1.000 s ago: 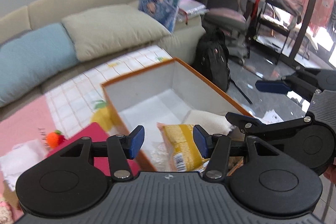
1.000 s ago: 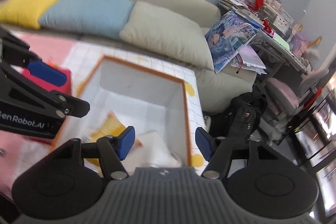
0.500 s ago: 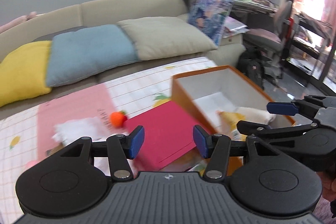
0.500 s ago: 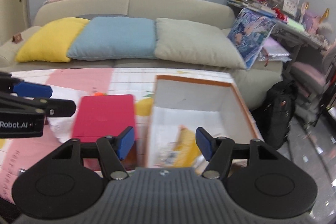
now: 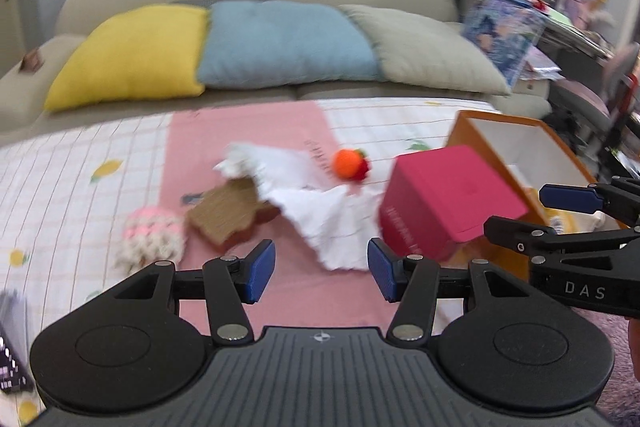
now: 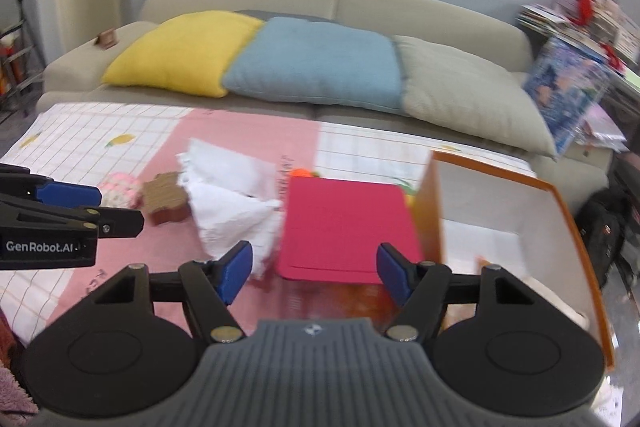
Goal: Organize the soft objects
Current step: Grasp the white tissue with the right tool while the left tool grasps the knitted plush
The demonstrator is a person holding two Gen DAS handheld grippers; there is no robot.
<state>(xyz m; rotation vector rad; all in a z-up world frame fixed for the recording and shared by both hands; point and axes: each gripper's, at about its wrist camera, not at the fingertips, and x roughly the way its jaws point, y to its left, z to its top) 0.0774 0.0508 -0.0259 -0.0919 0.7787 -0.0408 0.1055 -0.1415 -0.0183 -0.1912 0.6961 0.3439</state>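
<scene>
white cloth [image 5: 316, 211] now centred — left claw [image 5: 321, 276] swung off box [image 5: 520, 143].

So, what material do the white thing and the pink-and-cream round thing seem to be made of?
White cloth: probably soft woven or terry fabric, matte; it lies crumpled with a ragged-looking edge. Pink-and-cream ball: likely crocheted or knitted yarn, going by its bumpy striped surface, though blur hides the stitches.

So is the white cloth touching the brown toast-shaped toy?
Touching. In the left wrist view the white cloth drapes over the brown toy's edge, no gap between them.
</scene>
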